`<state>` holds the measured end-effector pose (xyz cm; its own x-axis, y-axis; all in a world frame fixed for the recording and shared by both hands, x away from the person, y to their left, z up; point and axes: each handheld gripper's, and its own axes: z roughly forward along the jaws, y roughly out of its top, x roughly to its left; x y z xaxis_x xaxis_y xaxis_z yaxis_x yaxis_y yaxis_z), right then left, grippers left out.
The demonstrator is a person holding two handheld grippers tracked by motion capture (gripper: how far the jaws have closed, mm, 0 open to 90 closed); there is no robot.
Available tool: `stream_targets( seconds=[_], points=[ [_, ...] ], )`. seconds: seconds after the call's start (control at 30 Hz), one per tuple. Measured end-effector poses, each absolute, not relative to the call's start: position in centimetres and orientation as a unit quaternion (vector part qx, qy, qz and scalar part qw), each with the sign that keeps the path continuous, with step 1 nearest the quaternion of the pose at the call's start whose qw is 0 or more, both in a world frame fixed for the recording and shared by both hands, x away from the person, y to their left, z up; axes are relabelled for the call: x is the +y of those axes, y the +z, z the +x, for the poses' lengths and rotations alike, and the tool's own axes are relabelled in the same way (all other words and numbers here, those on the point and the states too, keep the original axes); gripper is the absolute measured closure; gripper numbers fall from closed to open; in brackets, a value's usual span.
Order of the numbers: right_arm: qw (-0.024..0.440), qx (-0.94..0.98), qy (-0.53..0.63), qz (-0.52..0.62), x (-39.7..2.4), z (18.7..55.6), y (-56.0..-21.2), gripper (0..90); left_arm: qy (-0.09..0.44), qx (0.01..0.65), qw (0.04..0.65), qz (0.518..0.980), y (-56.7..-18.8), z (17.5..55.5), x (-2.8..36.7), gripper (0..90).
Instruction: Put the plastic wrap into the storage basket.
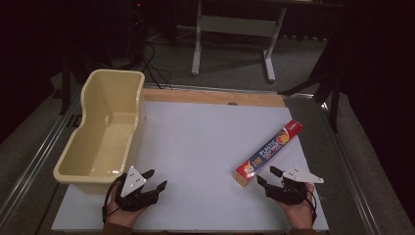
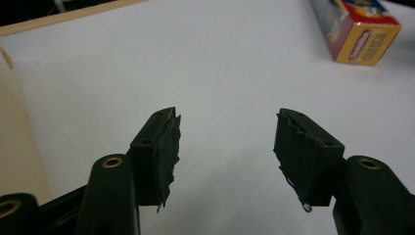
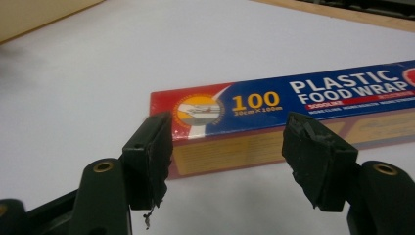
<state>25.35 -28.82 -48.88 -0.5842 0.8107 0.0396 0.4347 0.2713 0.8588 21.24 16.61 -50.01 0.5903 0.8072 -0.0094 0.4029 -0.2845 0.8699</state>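
Observation:
A long blue and red box of plastic food wrap [image 1: 269, 152] lies flat on the white table [image 1: 205, 147], slanting from near right to far right. My right gripper [image 1: 268, 175] is open just short of the box's near end; in the right gripper view the box [image 3: 293, 105] lies crosswise right behind the open jaws [image 3: 227, 142]. My left gripper [image 1: 155, 179] is open near the table's front left, over bare white surface [image 2: 226, 132]. The box's end [image 2: 357, 29] shows at the top right of the left gripper view.
A cream plastic tub [image 1: 105, 129] stands empty along the table's left edge, close to the left gripper. A wooden strip [image 1: 215, 96] runs along the table's far edge. Beyond it are a desk frame [image 1: 235, 29] and cables on the floor.

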Motion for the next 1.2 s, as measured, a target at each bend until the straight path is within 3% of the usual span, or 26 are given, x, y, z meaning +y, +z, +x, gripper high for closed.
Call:
stream_targets(
  seconds=[0.2,0.53,0.7,0.73,0.77,0.8,0.87,1.2],
  points=[
    [0.210,0.767,0.448,0.409,-28.1,25.4,-48.9,34.6,0.227,0.382,0.458,0.770,-49.9,21.1,16.3,42.0],
    [0.200,0.781,0.448,0.388,-25.7,26.5,-48.7,44.0,0.233,0.378,0.464,0.766,-49.9,20.9,16.2,41.7],
    [0.202,0.790,0.435,0.380,-24.1,29.0,-48.5,60.6,0.237,0.381,0.465,0.763,-49.8,20.9,16.4,41.7],
    [0.202,0.790,0.435,0.380,-24.1,29.0,-48.5,60.6,0.237,0.381,0.465,0.763,-49.8,20.9,16.4,41.7],
    [0.207,0.791,0.430,0.382,-23.9,29.4,-48.4,65.5,0.236,0.381,0.465,0.763,-49.8,20.9,16.4,41.7],
    [0.206,0.791,0.429,0.384,-23.4,30.5,-48.4,78.5,0.236,0.381,0.465,0.763,-49.8,20.9,16.4,41.8],
    [0.200,0.796,0.420,0.389,-22.7,31.5,-48.4,87.0,0.236,0.381,0.466,0.763,-49.8,20.9,16.4,41.8],
    [0.173,0.834,0.340,0.398,-20.0,34.8,-49.5,89.8,0.236,0.380,0.466,0.763,-49.8,20.9,16.4,42.2]
  ],
)
